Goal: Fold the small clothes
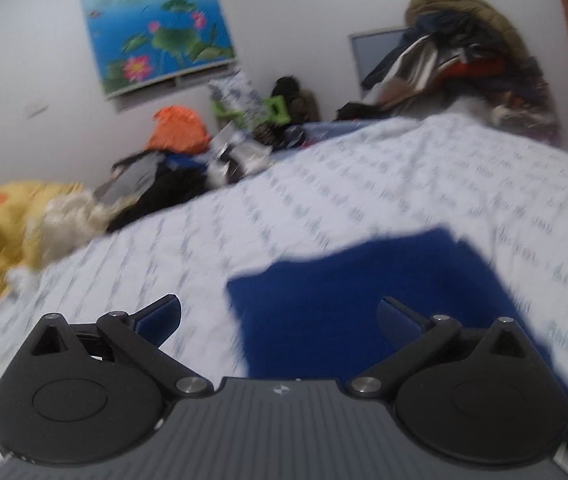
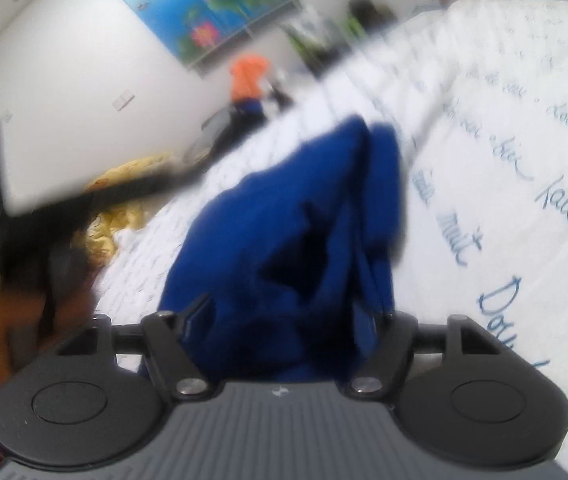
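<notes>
A small dark blue garment [image 1: 363, 280] lies flat on the white bedsheet [image 1: 403, 160] printed with blue script. My left gripper [image 1: 280, 316] hovers over its near left edge, jaws spread wide, with nothing pinched between the fingertips [image 1: 164, 314]. In the right wrist view the same blue garment [image 2: 291, 220] is bunched and creased, rising up between the two fingers of my right gripper [image 2: 284, 318]. Those jaws stand apart, and the cloth fills the gap without the pads visibly pressing on it. The view is blurred.
Loose clothes lie along the bed's far edge: a yellow cloth [image 1: 16, 220], dark garments [image 1: 156, 188] and an orange bag [image 1: 180, 128]. A tall heap of clothes [image 1: 455, 60] stands at the back right. A blurred black shape [image 2: 24, 220] and a hand [image 2: 0, 320] are at the left.
</notes>
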